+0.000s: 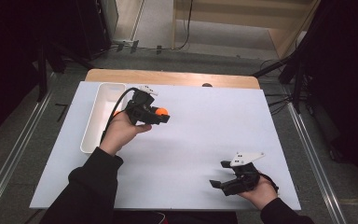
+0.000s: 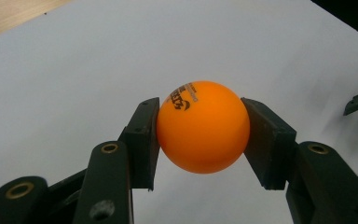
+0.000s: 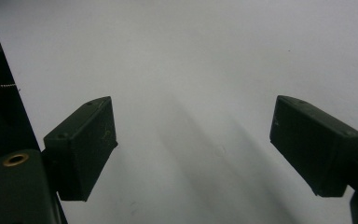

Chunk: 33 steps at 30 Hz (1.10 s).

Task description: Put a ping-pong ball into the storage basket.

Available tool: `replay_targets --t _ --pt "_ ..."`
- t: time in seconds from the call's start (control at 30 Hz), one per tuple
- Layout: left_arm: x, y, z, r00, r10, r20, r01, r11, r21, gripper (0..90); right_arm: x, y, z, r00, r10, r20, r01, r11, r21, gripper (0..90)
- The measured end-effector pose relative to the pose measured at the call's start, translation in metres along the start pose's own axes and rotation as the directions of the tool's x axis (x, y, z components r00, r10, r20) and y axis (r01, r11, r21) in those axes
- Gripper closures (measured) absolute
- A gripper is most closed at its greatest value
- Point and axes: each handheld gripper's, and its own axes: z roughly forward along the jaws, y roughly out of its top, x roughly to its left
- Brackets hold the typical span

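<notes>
**Mia:** Where is the orange ball (image 2: 203, 126)?

**Ben:** It sits between the two black jaws of the left gripper (image 1: 154, 113). One jaw touches each side of it. The jaws are closed in just as far as the ball is wide, so they hold it snug.

**Mia:** Is the ball on the table?

**Ben:** I don't think so. In the left gripper view the white table cover (image 1: 200, 140) lies behind and under the ball, and nothing touches the ball but the jaws. From the high view, the ball is held up just beside the white tray (image 1: 89, 140), near the far left part of the table.

**Mia:** Why hold it by the sides?

**Ben:** A ball rolls. I think a pinch across its middle stops it from slipping out. There is black print on the top of it, but it is too small for me to read.

**Mia:** Why is the tray there?

**Ben:** It is long and has walls, so maybe it is a place to put balls. There may be a bit of orange in it, next to the hand, but I can't tell for sure.

**Mia:** What about the other hand?

**Ben:** The right gripper (image 1: 223, 176) is low near the front right of the table, well apart from the ball. Its jaws are wide open. There is only white cover between them. It holds nothing.
</notes>
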Motion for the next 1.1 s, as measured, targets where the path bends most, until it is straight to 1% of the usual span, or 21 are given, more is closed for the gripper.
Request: replay_targets --t 0.07,0.13,0.2,0.23,0.37,0.47,0.53,0.6,0.73,0.83,0.9,0.93,0.97,1.1 --pt "0.000 0.000 -0.002 0.9999 0.009 -0.010 -0.009 0.9999 0.005 50.4 0.000 0.000 0.000 1.0000 -0.001 -0.001 0.001 1.000 0.001 13.1" --pt "0.001 0.000 -0.004 0.9999 0.009 -0.011 -0.009 0.9999 0.007 50.4 0.000 0.000 0.000 1.0000 0.000 0.000 0.000 1.000 -0.001 13.1" --pt "0.002 0.000 -0.006 1.0000 0.000 -0.009 0.000 1.0000 -0.001 50.4 0.000 0.000 0.000 1.0000 -0.001 -0.001 0.001 1.000 0.000 13.1" --pt "0.003 0.000 -0.007 0.9999 0.005 -0.010 -0.005 1.0000 0.001 50.4 0.000 0.000 0.000 1.0000 -0.001 -0.001 0.001 1.000 0.000 13.1" --pt "0.006 0.000 -0.011 0.9999 0.003 -0.010 -0.003 1.0000 -0.003 50.4 0.000 0.000 0.000 1.0000 -0.003 -0.001 0.003 1.000 -0.002 13.1" --pt "0.009 0.000 -0.014 0.9999 0.005 -0.015 -0.005 1.0000 0.006 50.4 0.000 0.000 0.000 1.0000 -0.004 -0.003 0.004 1.000 -0.002 13.1" --pt "0.010 -0.001 -0.015 0.9999 -0.005 -0.016 0.005 1.0000 -0.001 50.4 0.000 0.000 0.000 1.0000 -0.004 -0.003 0.004 1.000 -0.002 13.1" --pt "0.011 -0.001 -0.016 0.9999 -0.005 -0.016 0.005 1.0000 -0.005 50.4 0.000 0.000 0.000 1.0000 -0.003 -0.001 0.003 1.000 -0.001 13.1" --pt "0.014 -0.002 -0.018 0.9999 -0.007 -0.012 0.007 1.0000 0.002 50.4 0.000 0.000 0.000 1.0000 -0.002 -0.003 0.002 1.000 -0.001 13.1" --pt "0.016 -0.002 -0.020 0.9998 -0.011 -0.018 0.011 0.9999 0.002 50.4 0.000 0.000 0.000 1.0000 -0.002 -0.001 0.002 1.000 0.000 13.1" --pt "0.018 -0.003 -0.021 0.9998 -0.007 -0.019 0.007 0.9999 0.010 50.4 0.000 0.000 0.000 1.0000 -0.002 -0.002 0.002 1.000 0.001 13.1" --pt "0.018 -0.003 -0.021 0.9997 -0.009 -0.024 0.009 0.9999 0.005 50.4 0.000 0.000 0.000 1.0000 -0.002 -0.002 0.002 1.000 0.000 13.1" --pt "0.019 -0.003 -0.022 0.9996 -0.005 -0.030 0.005 0.9999 0.010 50.4 0.000 0.000 0.000 1.0000 -0.002 -0.001 0.002 1.000 0.000 13.1" --pt "0.022 -0.004 -0.026 0.9997 -0.007 -0.024 0.007 0.9999 0.010 50.4 0.000 0.000 0.000 1.0000 -0.003 -0.001 0.003 1.000 0.002 13.1"
